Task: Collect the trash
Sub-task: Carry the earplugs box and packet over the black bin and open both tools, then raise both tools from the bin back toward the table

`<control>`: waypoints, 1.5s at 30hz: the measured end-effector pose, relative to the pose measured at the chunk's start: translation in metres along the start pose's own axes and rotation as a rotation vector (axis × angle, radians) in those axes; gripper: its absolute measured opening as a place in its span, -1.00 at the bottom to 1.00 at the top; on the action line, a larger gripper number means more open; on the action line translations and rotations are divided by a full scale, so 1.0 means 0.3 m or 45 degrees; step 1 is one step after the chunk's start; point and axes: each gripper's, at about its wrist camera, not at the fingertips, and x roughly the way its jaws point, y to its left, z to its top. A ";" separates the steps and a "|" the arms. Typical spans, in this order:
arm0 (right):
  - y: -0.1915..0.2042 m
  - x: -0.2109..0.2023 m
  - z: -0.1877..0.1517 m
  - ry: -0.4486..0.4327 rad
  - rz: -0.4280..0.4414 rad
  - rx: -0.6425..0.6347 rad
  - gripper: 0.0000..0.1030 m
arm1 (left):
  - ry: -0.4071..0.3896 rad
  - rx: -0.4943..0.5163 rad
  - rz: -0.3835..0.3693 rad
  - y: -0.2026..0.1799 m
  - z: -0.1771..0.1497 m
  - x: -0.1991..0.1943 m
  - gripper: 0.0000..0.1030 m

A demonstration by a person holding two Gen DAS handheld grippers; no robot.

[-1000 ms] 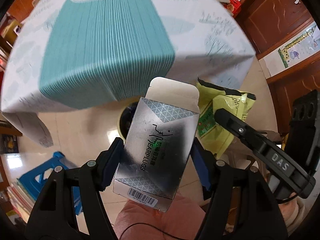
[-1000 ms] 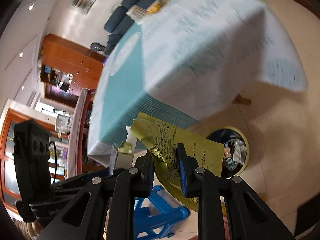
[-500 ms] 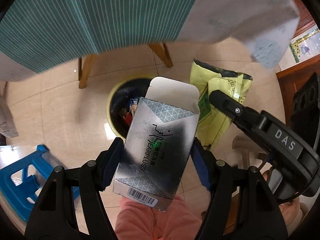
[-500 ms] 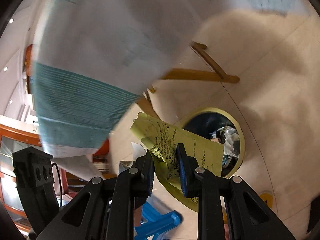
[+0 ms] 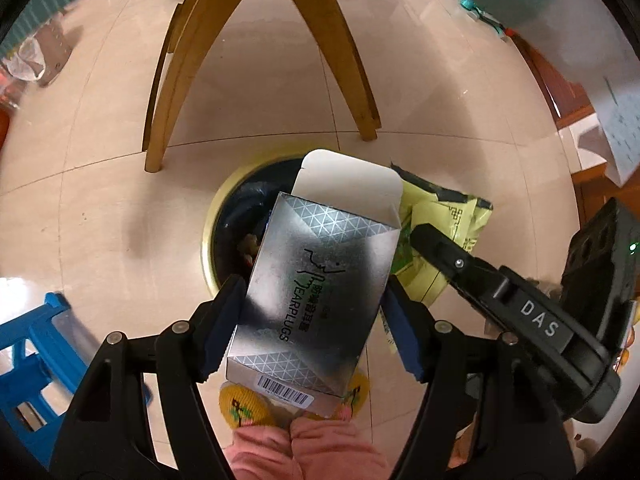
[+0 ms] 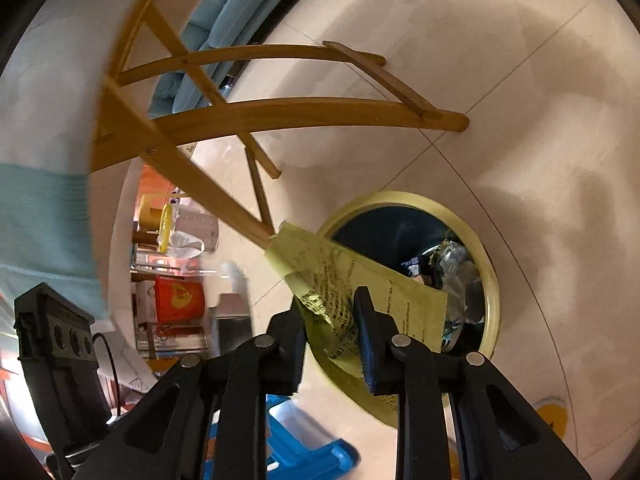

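The left gripper [image 5: 310,322] is clamping a silver cardboard box [image 5: 316,284] between its blue-padded fingers [image 5: 222,326], pressing on the box's two long sides. The box's long axis is running away from the camera and leaning slightly to the right, with its opened white flap [image 5: 348,182] at the far end and a barcode at the near end. Black lettering along the box is reading "EARPLUGS", beside a line of green characters too small to read. The box is hanging directly above a yellow-rimmed trash bin [image 5: 210,232] standing on the tiled floor [image 5: 100,200], near the wooden table legs [image 5: 256,40]. The right gripper [image 6: 330,322] is pinching a yellow-green packet [image 6: 340,288] that is crumpled and covered in small print too fine to read; its far end is pointing up and to the left, and its lower edge is overlapping the same bin's rim [image 6: 490,280] in the right wrist view. In the left wrist view that gripper's body is showing the letters "DAS". A blue plastic stool [image 5: 24,356] is standing on the floor to the left.
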 end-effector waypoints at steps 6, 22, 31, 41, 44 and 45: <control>-0.064 0.071 0.044 0.000 -0.081 0.012 -0.21 | 0.027 -0.013 0.014 0.041 0.030 0.060 0.35; -0.007 -0.015 -0.022 0.045 -0.217 -0.113 0.10 | 0.024 0.061 0.055 0.020 0.033 0.055 0.52; 0.183 -0.281 -0.098 0.053 -0.209 -0.175 0.10 | -0.014 0.090 0.081 -0.006 -0.019 -0.206 0.52; 0.589 -0.682 -0.121 -0.032 -0.165 -0.301 0.10 | -0.169 0.164 0.116 -0.065 -0.007 -0.753 0.52; 0.715 -0.813 -0.129 -0.079 -0.143 -0.330 0.11 | -0.229 0.205 0.104 -0.087 -0.001 -0.950 0.52; 0.755 -0.851 -0.133 -0.094 -0.138 -0.339 0.11 | -0.244 0.216 0.093 -0.093 -0.001 -1.012 0.52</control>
